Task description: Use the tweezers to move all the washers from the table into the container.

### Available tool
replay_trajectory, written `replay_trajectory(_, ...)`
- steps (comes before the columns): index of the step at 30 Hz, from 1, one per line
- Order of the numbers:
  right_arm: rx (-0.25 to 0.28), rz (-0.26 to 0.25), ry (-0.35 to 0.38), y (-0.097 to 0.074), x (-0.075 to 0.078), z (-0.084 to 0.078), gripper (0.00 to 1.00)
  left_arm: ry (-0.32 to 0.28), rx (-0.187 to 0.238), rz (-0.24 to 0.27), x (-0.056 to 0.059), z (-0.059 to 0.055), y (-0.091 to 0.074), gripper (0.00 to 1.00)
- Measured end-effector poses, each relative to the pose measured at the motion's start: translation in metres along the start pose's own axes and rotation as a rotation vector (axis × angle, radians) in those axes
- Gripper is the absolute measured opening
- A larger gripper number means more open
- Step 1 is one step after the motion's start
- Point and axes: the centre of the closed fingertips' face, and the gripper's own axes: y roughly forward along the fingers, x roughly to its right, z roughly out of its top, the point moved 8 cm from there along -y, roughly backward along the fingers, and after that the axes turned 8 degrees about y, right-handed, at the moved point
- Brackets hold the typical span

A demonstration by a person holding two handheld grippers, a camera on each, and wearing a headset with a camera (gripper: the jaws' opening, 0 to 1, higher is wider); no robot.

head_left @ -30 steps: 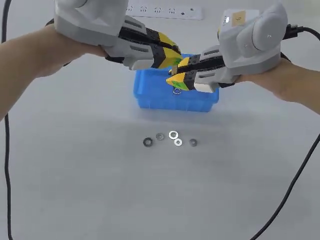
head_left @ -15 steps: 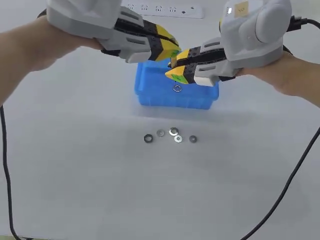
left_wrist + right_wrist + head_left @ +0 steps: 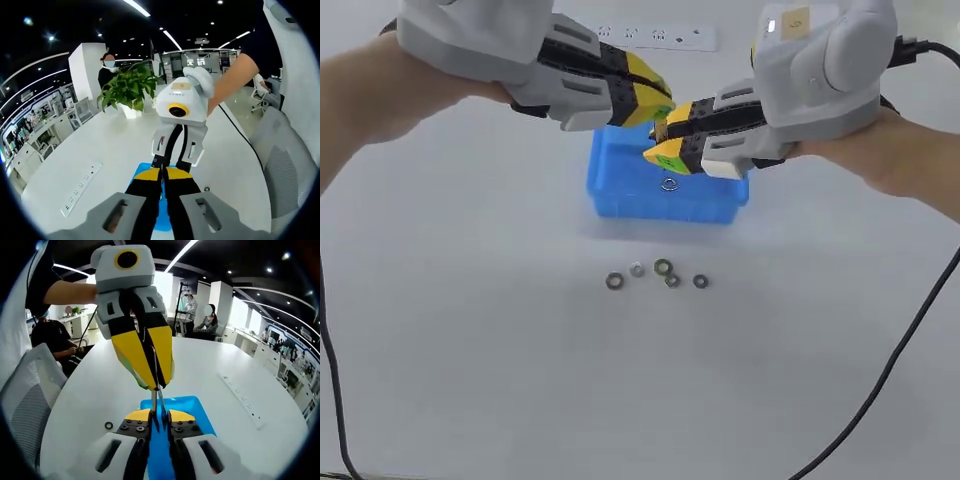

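Note:
The blue container [image 3: 620, 195] stands mid-table with one washer [image 3: 668, 184] lying inside it. Several washers [image 3: 663, 266] lie in a loose row on the table in front of it. Above the container my left gripper [image 3: 662, 102] and right gripper [image 3: 658, 152] meet tip to tip. In the right gripper view, thin metal tweezers [image 3: 158, 399] rise from between my right gripper's [image 3: 159, 415] shut jaws to the left gripper's [image 3: 155, 385] shut yellow tips. My left gripper [image 3: 163, 172] has its jaws together in the left gripper view too.
A white power strip [image 3: 655, 37] lies at the table's far edge behind the container. Black cables [image 3: 905, 345] trail over the table on the right and along the left edge. Bare grey tabletop lies in front of the washers.
Both grippers stay tip to tip above the container. The head camera has shifted slightly. The washers lie as before.

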Motion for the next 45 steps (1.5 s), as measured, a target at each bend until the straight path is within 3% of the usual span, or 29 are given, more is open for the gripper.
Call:
replay_trajectory(10,-0.016,0.014,0.021,-0.007,-0.020,-0.003,0.22,0.022,-0.002,0.005,0.012,0.007,-0.010,0.05)
replay_trajectory(14,-0.018,-0.056,0.049,-0.018,-0.025,-0.012,0.31,0.024,0.001,0.011,0.017,0.009,-0.016,0.05)
replay_trajectory(17,0.012,-0.117,0.060,-0.027,-0.026,-0.016,0.41,0.017,-0.001,0.020,0.022,0.005,-0.021,0.05)
replay_trajectory(22,-0.026,-0.184,0.095,-0.051,-0.041,-0.038,0.47,0.000,-0.031,0.014,0.037,-0.007,-0.027,0.05)
replay_trajectory(26,-0.024,-0.251,0.135,-0.067,-0.054,-0.052,0.51,-0.031,-0.048,0.005,0.053,-0.021,-0.032,0.05)
replay_trajectory(29,-0.046,-0.287,0.145,-0.075,-0.066,-0.063,0.62,-0.062,-0.075,-0.008,0.067,-0.034,-0.032,0.05)
replay_trajectory(31,-0.067,-0.292,0.155,-0.080,-0.079,-0.073,0.69,-0.073,-0.082,-0.012,0.073,-0.038,-0.032,0.05)
replay_trajectory(35,-0.114,-0.285,0.168,-0.086,-0.096,-0.087,0.70,-0.093,-0.083,-0.010,0.083,-0.042,-0.034,0.06)
replay_trajectory(37,-0.117,-0.275,0.210,-0.088,-0.103,-0.093,0.70,-0.100,-0.073,-0.004,0.086,-0.043,-0.034,0.06)
replay_trajectory(45,-0.093,-0.293,0.276,-0.095,-0.111,-0.098,0.70,-0.109,-0.065,-0.019,0.100,-0.044,-0.033,0.06)
